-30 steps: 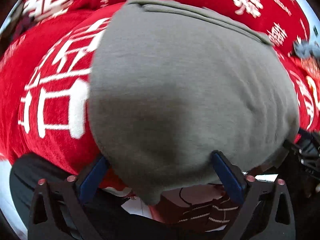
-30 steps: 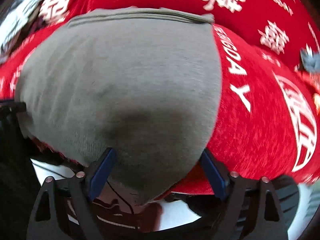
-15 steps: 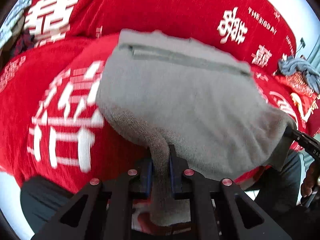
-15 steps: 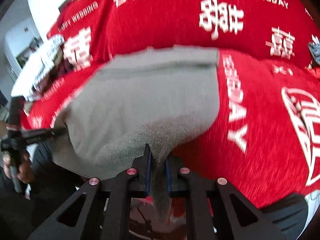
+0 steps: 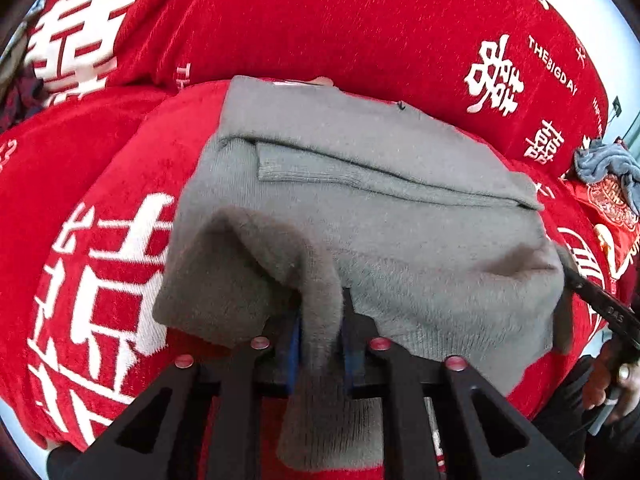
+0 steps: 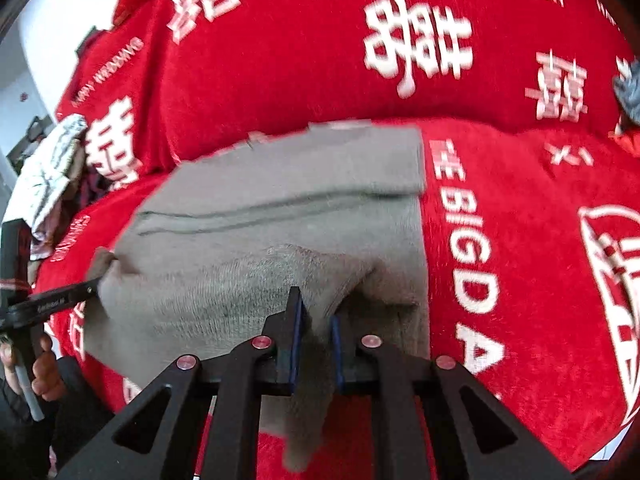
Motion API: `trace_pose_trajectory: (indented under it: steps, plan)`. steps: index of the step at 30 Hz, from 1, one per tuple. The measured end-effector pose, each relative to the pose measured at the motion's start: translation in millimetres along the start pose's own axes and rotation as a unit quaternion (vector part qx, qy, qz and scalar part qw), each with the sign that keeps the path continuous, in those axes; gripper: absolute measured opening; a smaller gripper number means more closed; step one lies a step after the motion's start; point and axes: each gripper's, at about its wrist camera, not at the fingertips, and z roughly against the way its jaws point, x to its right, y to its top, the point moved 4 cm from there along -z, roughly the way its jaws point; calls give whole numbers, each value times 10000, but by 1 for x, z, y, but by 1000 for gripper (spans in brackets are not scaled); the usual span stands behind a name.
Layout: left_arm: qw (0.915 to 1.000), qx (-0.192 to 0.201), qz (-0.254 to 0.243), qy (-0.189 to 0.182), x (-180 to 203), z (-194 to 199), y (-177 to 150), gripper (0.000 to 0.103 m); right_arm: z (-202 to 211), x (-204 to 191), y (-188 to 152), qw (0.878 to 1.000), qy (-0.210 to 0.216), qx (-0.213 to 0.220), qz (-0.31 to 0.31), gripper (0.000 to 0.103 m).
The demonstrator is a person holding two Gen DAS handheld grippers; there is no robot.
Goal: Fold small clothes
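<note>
A grey knitted garment (image 5: 400, 208) lies on a red cover with white characters (image 5: 360, 20). Its near edge is raised and pulled over toward its far hem. My left gripper (image 5: 322, 312) pinches the near left corner of that edge; fabric fills the gap between its blue pads, though the jaws are easing open slightly. In the right wrist view the same garment (image 6: 280, 208) is pinched at its near right corner by my right gripper (image 6: 316, 312), whose jaws are also opening a little on the cloth. Each view shows the other gripper's tip at the garment's side: the right gripper (image 5: 576, 284) and the left gripper (image 6: 94, 288).
A blue-grey cloth (image 5: 604, 164) is bunched at the far right of the cover. A white patterned cloth (image 6: 44, 172) lies at the far left. A person's hands (image 6: 40, 372) (image 5: 612, 376) hold the gripper handles at the near edge.
Both grippers went from open around the garment's near edge to shut on it. They then lifted that edge and carried it away from me over the garment.
</note>
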Motion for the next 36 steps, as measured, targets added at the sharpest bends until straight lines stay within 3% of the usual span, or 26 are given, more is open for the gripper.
trace_pose_trajectory:
  steps: [1, 4, 6, 8, 14, 18, 22, 24, 25, 26, 27, 28, 29, 30, 32, 36]
  plan:
    - [9999, 25, 63, -99, -2, 5, -3, 26, -5, 3, -2, 9999, 8, -126, -115, 19]
    - [9982, 81, 255, -546, -3, 25, -15, 100, 4, 9, -9, 9991, 218, -100, -362, 37]
    - [9971, 463, 418, -442, -7, 42, -23, 103, 19, 11, -16, 9991, 219, 41, -359, 67]
    - [9968, 441, 418, -526, -10, 50, -35, 103, 38, 14, -30, 9991, 63, 282, -298, 71]
    - [9974, 50, 453, -566, -4, 34, -54, 103, 49, 23, -66, 9997, -61, 37, -224, 71]
    - [9966, 51, 514, -648, 5, 29, -50, 103, 50, 23, -63, 9996, -14, 116, -258, 71]
    - [9952, -11, 639, -745, 11, 22, -50, 103, 45, 18, -54, 9988, 331, 224, -292, 71]
    - [9947, -15, 741, -717, 11, 18, -49, 100, 29, 16, -50, 9985, 420, 22, -352, 71]
    - [9948, 53, 759, -672, 10, 18, -47, 90, 23, 16, -50, 9981, 455, -78, -413, 69]
    - [9948, 61, 760, -677, 10, 18, -45, 67, 16, 16, -50, 9971, 550, -170, -493, 62]
    - [9946, -6, 789, -680, 9, 16, -43, 54, 10, 15, -50, 9959, 661, -240, -563, 59]
    - [9943, -78, 823, -675, 8, 14, -43, 29, 9, 13, -49, 9962, 672, -187, -524, 55]
    - [9939, -155, 867, -661, 6, 11, -42, 16, 8, 9, -48, 9964, 709, -180, -429, 32]
    - [9933, -202, 921, -665, 4, 9, -42, 16, 4, 4, -47, 9957, 807, -338, -311, 13]
    - [9938, -155, 923, -605, 5, 14, -41, 13, 0, -2, -49, 9956, 794, -454, -199, 10]
    - [9966, 163, 656, -464, 13, 35, -40, 13, 23, -14, -43, 9961, 869, -111, 52, 8]
